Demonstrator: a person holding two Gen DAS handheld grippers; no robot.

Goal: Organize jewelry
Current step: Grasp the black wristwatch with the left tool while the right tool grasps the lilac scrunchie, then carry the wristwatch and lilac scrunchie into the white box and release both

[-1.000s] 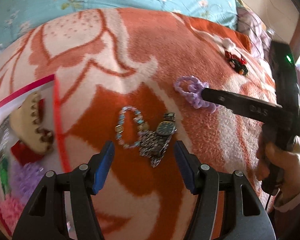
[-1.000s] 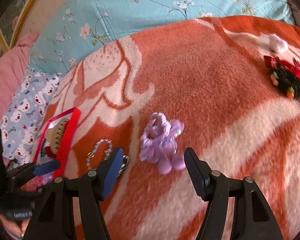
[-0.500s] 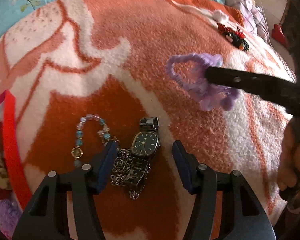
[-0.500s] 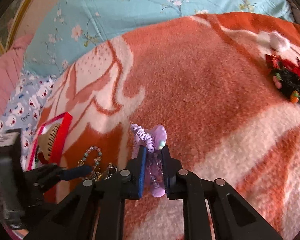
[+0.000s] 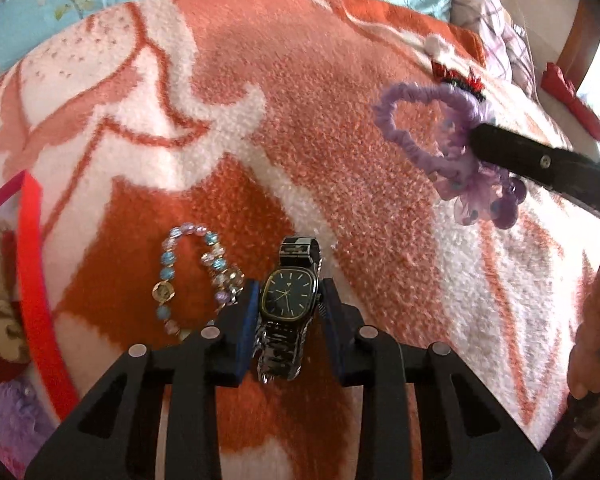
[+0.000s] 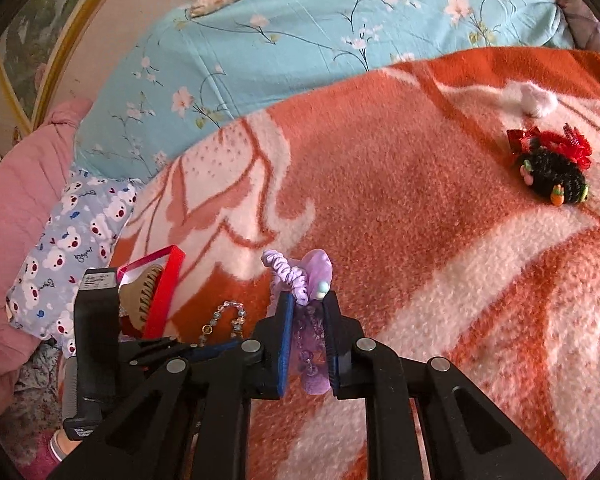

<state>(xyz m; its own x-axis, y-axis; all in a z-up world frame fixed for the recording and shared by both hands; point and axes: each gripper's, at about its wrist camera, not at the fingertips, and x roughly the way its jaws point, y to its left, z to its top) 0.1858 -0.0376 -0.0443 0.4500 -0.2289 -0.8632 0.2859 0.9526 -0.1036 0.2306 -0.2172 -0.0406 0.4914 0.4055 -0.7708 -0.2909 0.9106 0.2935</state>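
Black gold-rimmed watch (image 5: 288, 297), steel band

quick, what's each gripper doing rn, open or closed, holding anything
Left gripper: closed on the watch.
Right gripper: closed on the purple scrunchie.

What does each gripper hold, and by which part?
Left gripper: the watch, by the two sides of its case. Right gripper: the purple scrunchie, by its bunched bow part.
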